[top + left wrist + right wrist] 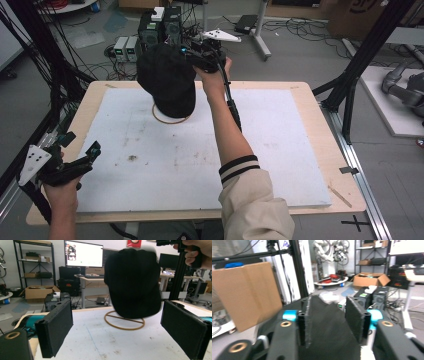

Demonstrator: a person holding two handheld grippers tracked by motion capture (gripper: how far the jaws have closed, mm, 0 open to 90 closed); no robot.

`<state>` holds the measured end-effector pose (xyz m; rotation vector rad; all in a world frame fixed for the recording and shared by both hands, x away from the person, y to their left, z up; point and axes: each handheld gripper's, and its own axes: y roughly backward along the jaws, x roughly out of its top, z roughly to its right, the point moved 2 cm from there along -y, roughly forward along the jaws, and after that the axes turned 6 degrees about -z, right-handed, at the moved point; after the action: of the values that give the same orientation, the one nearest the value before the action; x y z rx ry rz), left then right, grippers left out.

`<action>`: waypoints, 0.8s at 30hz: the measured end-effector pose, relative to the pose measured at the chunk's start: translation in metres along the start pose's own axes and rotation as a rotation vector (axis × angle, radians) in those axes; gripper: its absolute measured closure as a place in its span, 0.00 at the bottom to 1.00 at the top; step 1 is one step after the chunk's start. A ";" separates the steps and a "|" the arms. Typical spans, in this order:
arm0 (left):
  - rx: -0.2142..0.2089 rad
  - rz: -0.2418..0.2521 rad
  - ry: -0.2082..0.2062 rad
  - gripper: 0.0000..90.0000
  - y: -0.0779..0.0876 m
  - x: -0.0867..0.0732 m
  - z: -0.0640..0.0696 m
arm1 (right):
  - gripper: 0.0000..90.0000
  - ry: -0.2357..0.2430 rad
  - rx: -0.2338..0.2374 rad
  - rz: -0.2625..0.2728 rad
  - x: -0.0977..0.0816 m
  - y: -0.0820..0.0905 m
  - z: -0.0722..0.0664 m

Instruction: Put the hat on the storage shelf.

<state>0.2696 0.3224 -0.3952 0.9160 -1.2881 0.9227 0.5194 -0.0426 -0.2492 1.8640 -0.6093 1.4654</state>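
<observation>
Black cap [167, 80] looks light, soft, floppy, sitting over the ring stand [171, 118]; best pinched at the crown fabric. Right claw [192, 55] part-spread around that fabric, pads off it; left claw [90, 155] spread, empty, well apart from the stand.

Cap [166, 82] stands on ring [171, 119], mid-table [300, 100], far side.

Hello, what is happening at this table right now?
A person works at a white table top with a gripper in each hand. The right gripper is at the top of a black cap that sits over a stand with a wooden ring base. Its jaws stand apart with the cap's fabric between them, and seem not to press on it. The left gripper rests open near the table's left edge, away from the cap.
</observation>
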 end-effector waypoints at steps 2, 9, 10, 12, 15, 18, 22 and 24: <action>-0.001 0.001 0.003 0.12 -0.001 0.000 0.001 | 0.56 -0.004 -0.016 -0.003 0.000 0.002 0.003; -0.002 -0.004 0.000 0.12 -0.001 -0.001 0.001 | 0.37 0.010 -0.066 0.015 0.003 0.007 0.006; -0.004 -0.007 -0.003 0.12 -0.001 -0.001 0.001 | 0.34 0.020 -0.076 0.020 0.004 0.008 0.005; -0.003 -0.012 -0.001 0.12 -0.002 -0.001 0.002 | 0.30 0.038 -0.081 0.030 0.006 0.010 0.004; -0.005 -0.008 0.000 0.12 -0.002 -0.001 0.002 | 0.25 0.053 -0.082 0.043 0.009 0.013 0.001; -0.006 -0.008 -0.001 0.12 -0.002 -0.001 0.002 | 0.19 0.059 -0.093 0.044 0.010 0.016 0.002; -0.006 -0.009 -0.002 0.12 -0.002 -0.001 0.003 | 0.14 0.051 -0.105 0.033 0.010 0.021 0.004; -0.008 -0.011 -0.004 0.12 -0.003 -0.001 0.003 | 0.12 0.056 -0.107 0.032 0.011 0.025 0.005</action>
<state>0.2709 0.3182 -0.3959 0.9183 -1.2878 0.9070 0.5076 -0.0623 -0.2341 1.7336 -0.6795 1.4710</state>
